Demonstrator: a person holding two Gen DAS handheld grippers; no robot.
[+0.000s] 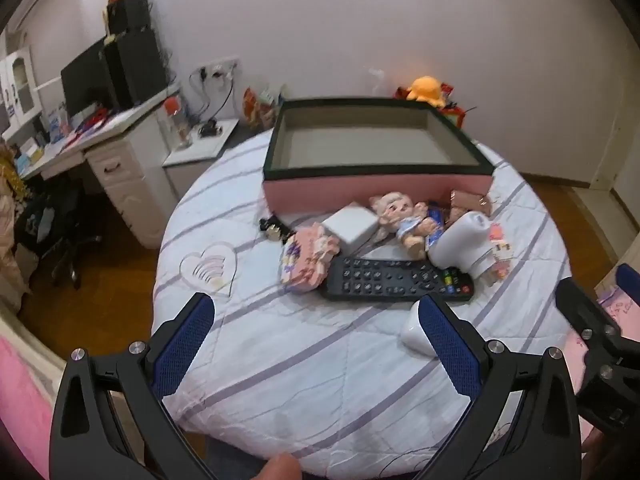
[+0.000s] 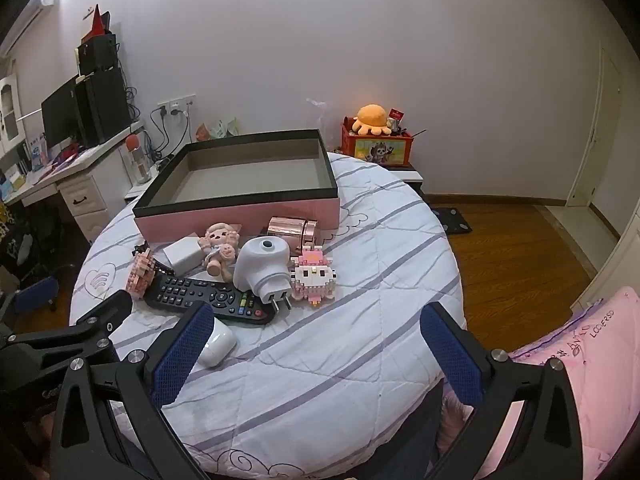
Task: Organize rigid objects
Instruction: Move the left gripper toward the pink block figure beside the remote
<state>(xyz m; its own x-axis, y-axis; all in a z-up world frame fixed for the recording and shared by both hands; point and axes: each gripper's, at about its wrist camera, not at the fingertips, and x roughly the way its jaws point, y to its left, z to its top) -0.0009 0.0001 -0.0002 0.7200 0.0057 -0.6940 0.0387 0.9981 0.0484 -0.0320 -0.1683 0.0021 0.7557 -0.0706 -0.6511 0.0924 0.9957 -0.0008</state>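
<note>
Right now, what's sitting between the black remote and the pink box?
In the right wrist view, between the remote and the pink box lie a white cube charger, a small doll and a white plug adapter.

box — pink, black rim | remote — black | quilt — white, lilac-striped

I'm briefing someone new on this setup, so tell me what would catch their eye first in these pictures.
First, the big pink box with a dark rim, open and with nothing inside, at the far side of the round striped table. Right in front of it lies a cluster of small things: a black remote, a white plug adapter, a small doll and a pink brick figure. Both claws, left claw and right claw, hover open near the table's near edge.
</note>
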